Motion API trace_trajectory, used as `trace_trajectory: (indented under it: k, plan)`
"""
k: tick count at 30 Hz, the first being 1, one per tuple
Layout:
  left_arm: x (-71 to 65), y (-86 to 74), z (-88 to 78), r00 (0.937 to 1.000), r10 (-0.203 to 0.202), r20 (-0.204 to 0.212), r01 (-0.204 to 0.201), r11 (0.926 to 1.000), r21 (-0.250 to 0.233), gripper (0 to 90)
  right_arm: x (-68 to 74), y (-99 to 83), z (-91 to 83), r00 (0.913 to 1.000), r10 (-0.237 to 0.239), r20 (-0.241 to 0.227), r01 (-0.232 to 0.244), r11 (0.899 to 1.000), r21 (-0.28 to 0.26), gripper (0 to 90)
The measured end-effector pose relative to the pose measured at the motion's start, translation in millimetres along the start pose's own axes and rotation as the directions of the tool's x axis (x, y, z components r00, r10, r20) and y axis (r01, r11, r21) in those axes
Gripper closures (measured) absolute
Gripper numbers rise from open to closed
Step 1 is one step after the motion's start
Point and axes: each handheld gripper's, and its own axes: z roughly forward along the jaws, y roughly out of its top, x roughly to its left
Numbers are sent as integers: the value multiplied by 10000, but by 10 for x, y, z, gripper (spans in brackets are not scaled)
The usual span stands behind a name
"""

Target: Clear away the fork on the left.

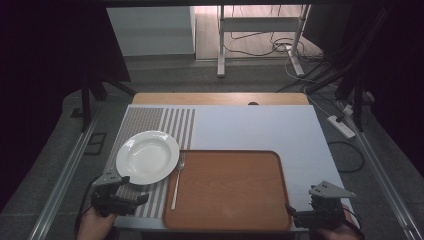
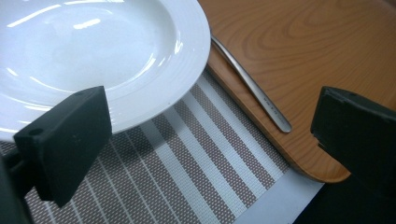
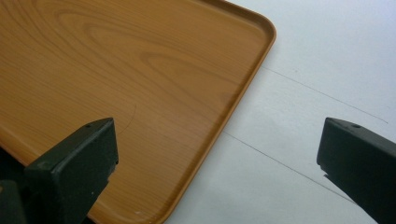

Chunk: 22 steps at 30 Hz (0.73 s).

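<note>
The plate (image 1: pixel 147 156) is white, round and deep, glossy, with a broad ribbed rim; it lies just ahead of the left gripper (image 1: pixel 131 190), on a striped mat (image 1: pixel 150 122), its right edge reaching over the left rim of the tray (image 1: pixel 230 192). In the left gripper view the plate (image 2: pixel 93 56) lies before the left-hand jaw, whose tip overlaps the near rim in the picture, though whether they touch I cannot tell. The left gripper (image 2: pixel 205 140) has its jaws wide apart and holds nothing; the mat (image 2: pixel 177 172) lies between them. To the right of the plate a steel fork (image 1: pixel 177 180) lies along the tray's left rim, its handle (image 2: pixel 254 88) running towards the right-hand jaw but apart from it. The tray is brown, wood-grained, with rounded corners, and lies between the two grippers. The right gripper (image 1: pixel 292 212) hangs at the tray's near right corner, its jaws (image 3: pixel 217 154) also spread wide and clasping nothing; the tray's edge (image 3: pixel 243 93) runs up between them, with pale table (image 3: pixel 317 60) on the far side.
</note>
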Motion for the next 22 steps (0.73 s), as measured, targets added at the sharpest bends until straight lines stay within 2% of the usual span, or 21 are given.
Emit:
trace_trajectory:
  k: [5, 17, 22]
  plan:
    - [18, -48, -69, 10000, -92, -31, 91, 9998, -154, 0, 0, 0, 1, 10000, 24, 51, -24, 10000, 18, 0]
    - [-3, -130, -179, 9995, 51, -296, -56, 9999, -137, 0, -7, 0, -8, 9997, 193, 131, -193, 9998, -9, 0]
    - [-5, -142, -198, 9993, -27, -381, 14, 9994, -358, 0, -8, 1, -2, 9997, 166, 153, -166, 9999, 46, 0]
